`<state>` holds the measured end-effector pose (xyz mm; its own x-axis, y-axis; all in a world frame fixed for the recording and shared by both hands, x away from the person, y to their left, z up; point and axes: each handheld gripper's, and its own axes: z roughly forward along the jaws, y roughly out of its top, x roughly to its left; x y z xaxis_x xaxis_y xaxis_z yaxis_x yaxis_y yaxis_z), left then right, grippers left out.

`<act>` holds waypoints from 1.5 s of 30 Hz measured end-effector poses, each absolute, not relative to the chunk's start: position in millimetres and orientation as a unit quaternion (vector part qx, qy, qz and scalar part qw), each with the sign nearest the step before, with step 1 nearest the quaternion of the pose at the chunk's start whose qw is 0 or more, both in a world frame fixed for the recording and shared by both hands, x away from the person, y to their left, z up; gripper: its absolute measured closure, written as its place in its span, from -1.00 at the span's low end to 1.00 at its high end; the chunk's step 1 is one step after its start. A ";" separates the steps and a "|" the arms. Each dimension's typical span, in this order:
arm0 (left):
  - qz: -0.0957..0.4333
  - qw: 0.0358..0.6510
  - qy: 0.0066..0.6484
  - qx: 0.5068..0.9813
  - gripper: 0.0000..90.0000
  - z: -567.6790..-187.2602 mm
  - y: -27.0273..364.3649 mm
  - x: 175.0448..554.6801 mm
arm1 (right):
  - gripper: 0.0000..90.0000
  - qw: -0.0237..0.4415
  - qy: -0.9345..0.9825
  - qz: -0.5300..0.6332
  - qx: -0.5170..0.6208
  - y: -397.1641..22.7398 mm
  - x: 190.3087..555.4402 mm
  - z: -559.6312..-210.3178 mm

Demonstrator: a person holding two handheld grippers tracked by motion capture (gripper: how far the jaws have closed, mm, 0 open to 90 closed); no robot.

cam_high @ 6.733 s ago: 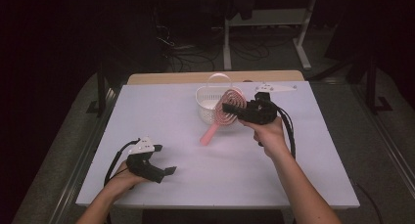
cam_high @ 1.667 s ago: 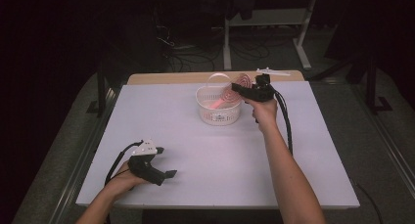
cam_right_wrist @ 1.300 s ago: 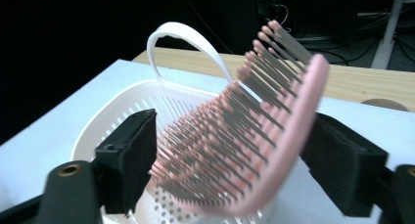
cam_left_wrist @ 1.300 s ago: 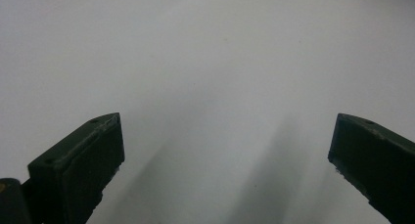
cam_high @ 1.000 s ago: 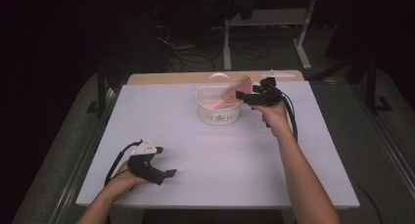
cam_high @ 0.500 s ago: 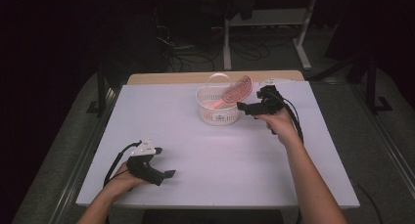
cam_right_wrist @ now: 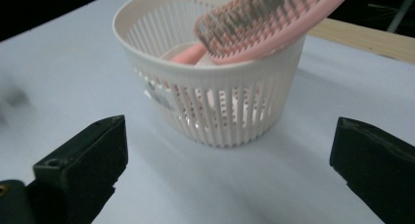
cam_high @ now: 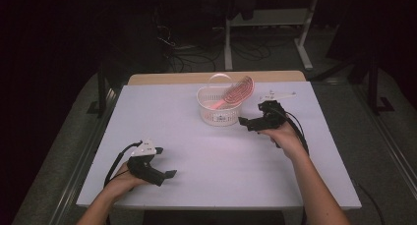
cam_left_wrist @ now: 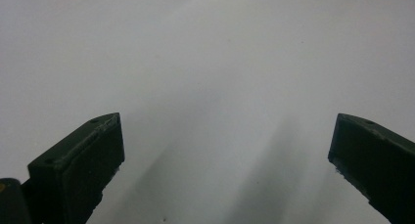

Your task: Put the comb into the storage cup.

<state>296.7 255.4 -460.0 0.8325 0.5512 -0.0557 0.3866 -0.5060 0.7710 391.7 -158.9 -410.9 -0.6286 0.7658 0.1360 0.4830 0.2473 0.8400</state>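
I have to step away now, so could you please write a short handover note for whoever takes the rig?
Right claw: open, nothing between its jaws, which have just been opening; it sits beside the basket.
Left claw: open, nothing in it, low over the table near the front left.
Pink hairbrush: in the white basket, handle down, head leaning over the rim.
Done: brush placed and released.
Left: probably only drawing the right hand back.

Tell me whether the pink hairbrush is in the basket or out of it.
In. The hairbrush leans in the basket, handle down inside, its bristled head sticking out over the rim. The right gripper, jaws open, is clear of it.
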 end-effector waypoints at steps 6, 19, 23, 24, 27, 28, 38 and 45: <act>0.100 0.418 0.274 0.860 -1.00 -459.1 256.6 296.8 | -0.99 0.145 0.786 0.457 0.391 -158.3 377.5 -416.5; 0.101 0.421 0.276 0.858 -1.00 -458.4 256.9 297.2 | -0.99 0.127 0.800 0.455 0.370 -161.2 342.4 -430.4; 0.100 0.422 0.275 0.858 -1.00 -458.3 256.9 297.2 | -0.99 0.124 0.801 0.455 0.369 -162.1 335.1 -433.6; 0.101 0.422 0.275 0.858 -1.00 -458.5 256.9 297.2 | -0.99 0.125 0.801 0.456 0.368 -162.3 333.0 -434.9; 0.101 0.419 0.274 0.859 -1.00 -458.6 256.9 297.5 | -0.99 0.126 0.803 0.455 0.363 -161.9 326.9 -438.6; 0.100 0.420 0.274 0.859 -1.00 -458.5 256.8 297.5 | -0.99 0.125 0.804 0.454 0.363 -161.9 325.0 -439.3; 0.102 0.421 0.274 0.859 -1.00 -457.7 256.3 296.7 | -0.99 0.122 0.810 0.448 0.358 -167.4 307.2 -446.7; 0.103 0.424 0.275 0.857 -1.00 -456.8 257.2 297.0 | -0.99 0.122 0.808 0.451 0.360 -176.6 295.8 -450.8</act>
